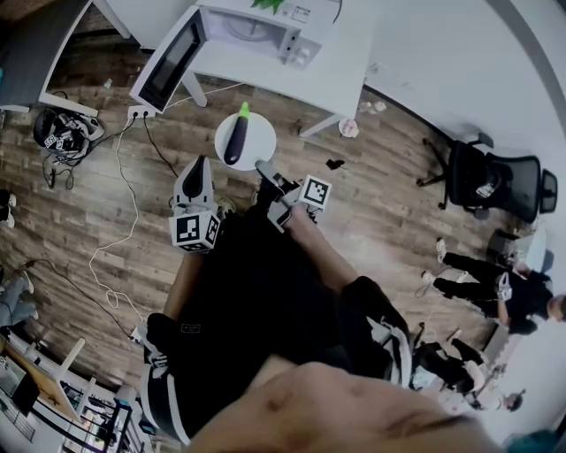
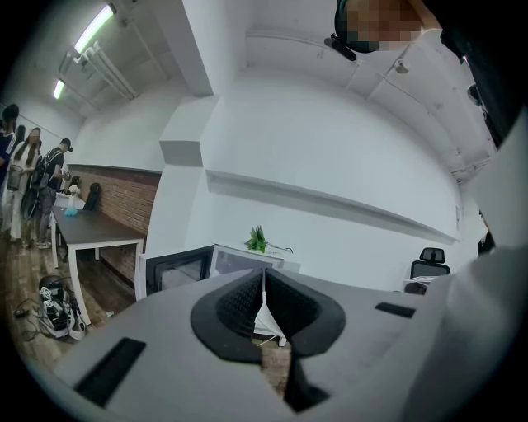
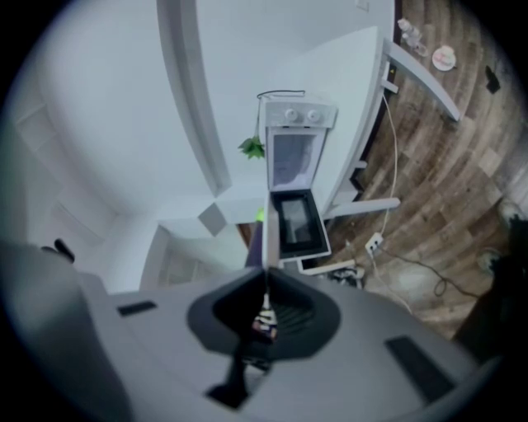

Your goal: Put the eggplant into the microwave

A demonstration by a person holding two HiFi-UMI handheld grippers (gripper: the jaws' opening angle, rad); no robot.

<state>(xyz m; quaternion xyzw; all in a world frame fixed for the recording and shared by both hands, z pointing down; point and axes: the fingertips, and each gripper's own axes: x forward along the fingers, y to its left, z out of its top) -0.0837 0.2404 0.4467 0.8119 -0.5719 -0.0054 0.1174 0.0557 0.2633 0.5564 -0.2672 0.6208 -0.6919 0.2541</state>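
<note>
A dark purple eggplant (image 1: 236,142) with a green tip lies on a small white plate (image 1: 259,133) held in the air over the wooden floor. My right gripper (image 1: 263,165) is shut on the plate's near rim. In the right gripper view the plate (image 3: 270,235) shows edge-on, with the eggplant (image 3: 251,251) to its left. The white microwave (image 1: 256,26) stands on a white table (image 1: 354,53), its door (image 1: 168,62) swung open to the left. My left gripper (image 1: 198,164) hovers left of the plate, shut on nothing, pointing at the microwave (image 2: 235,262).
A power strip (image 1: 137,112) and loose cables lie on the floor below the door. A black bag (image 1: 62,133) sits at left and a grey desk (image 1: 35,44) stands behind it. An office chair (image 1: 495,181) and seated people are at right. A plant (image 2: 257,240) tops the microwave.
</note>
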